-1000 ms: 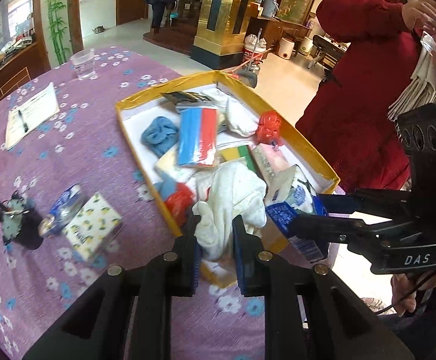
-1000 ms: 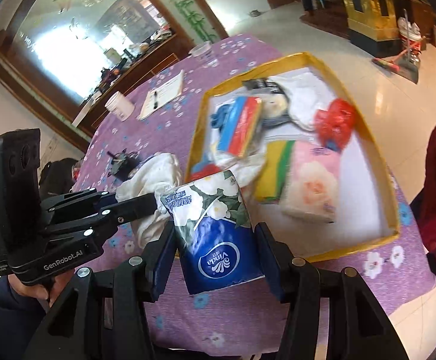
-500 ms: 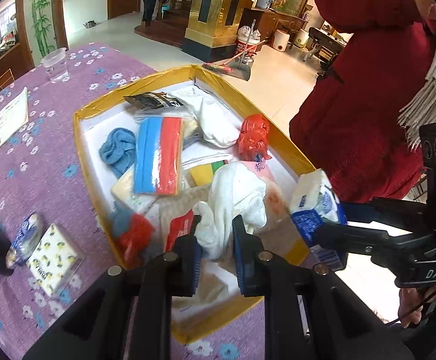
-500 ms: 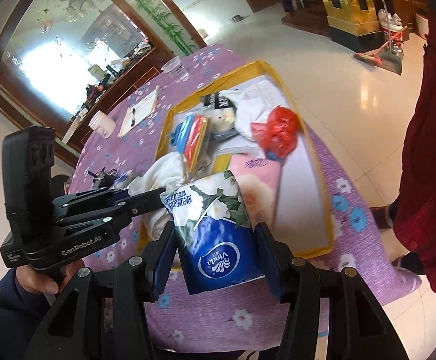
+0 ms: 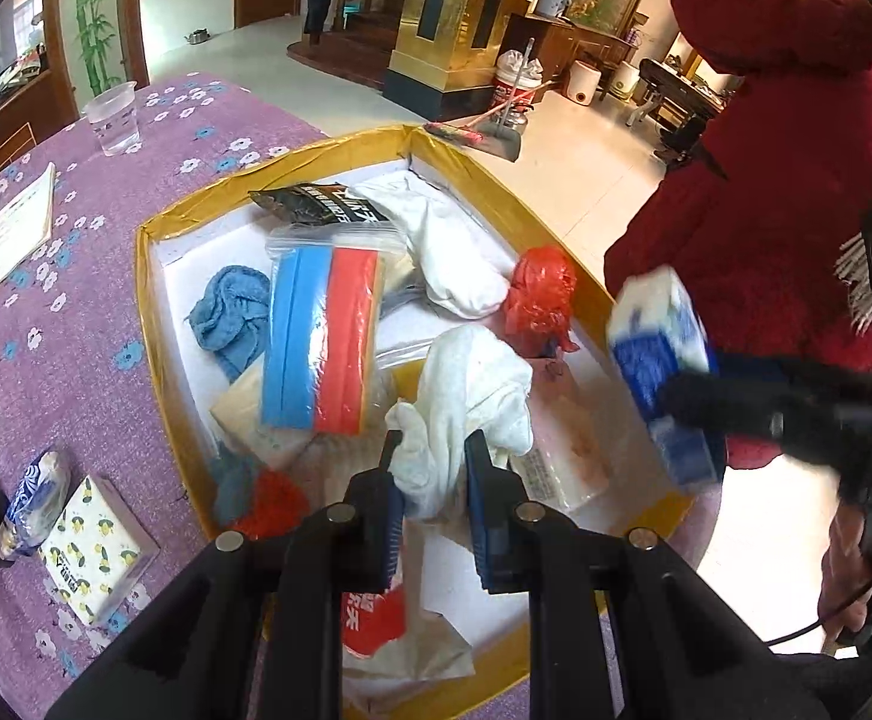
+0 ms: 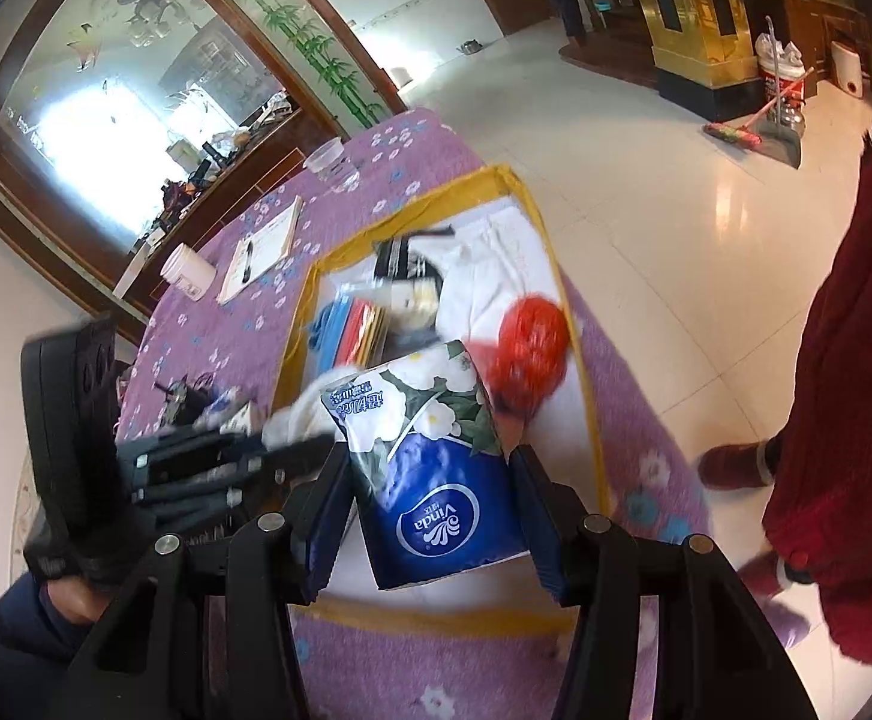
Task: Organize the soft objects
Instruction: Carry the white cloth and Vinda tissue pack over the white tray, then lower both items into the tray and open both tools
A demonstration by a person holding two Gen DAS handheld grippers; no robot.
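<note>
My left gripper [image 5: 433, 450] is shut on a bunched white cloth [image 5: 472, 396], held over the near part of the yellow-rimmed white box [image 5: 154, 324]. My right gripper [image 6: 430, 468] is shut on a blue and white Vinda tissue pack [image 6: 436, 468], which hangs above the box's near right edge [image 6: 592, 420]. The same tissue pack [image 5: 658, 354] shows blurred at the right of the left wrist view. In the box lie a blue-and-red bagged item [image 5: 322, 330], a blue cloth [image 5: 229, 306], a red plastic bag [image 5: 541, 294], white cloth [image 5: 448, 246] and a pink tissue pack [image 5: 562, 444].
On the purple flowered tablecloth [image 5: 76, 324] left of the box lie a yellow-patterned tissue packet [image 5: 94, 546], a small blue pack [image 5: 37, 498], a notepad with pen [image 5: 4, 240] and a plastic cup [image 5: 113, 120]. A person in a red coat [image 5: 784, 198] stands at the right.
Both grippers moved forward over the box with their loads. The white cloth went from the box's near rim to above its inside; the tissue pack shifted toward the box's right edge.
</note>
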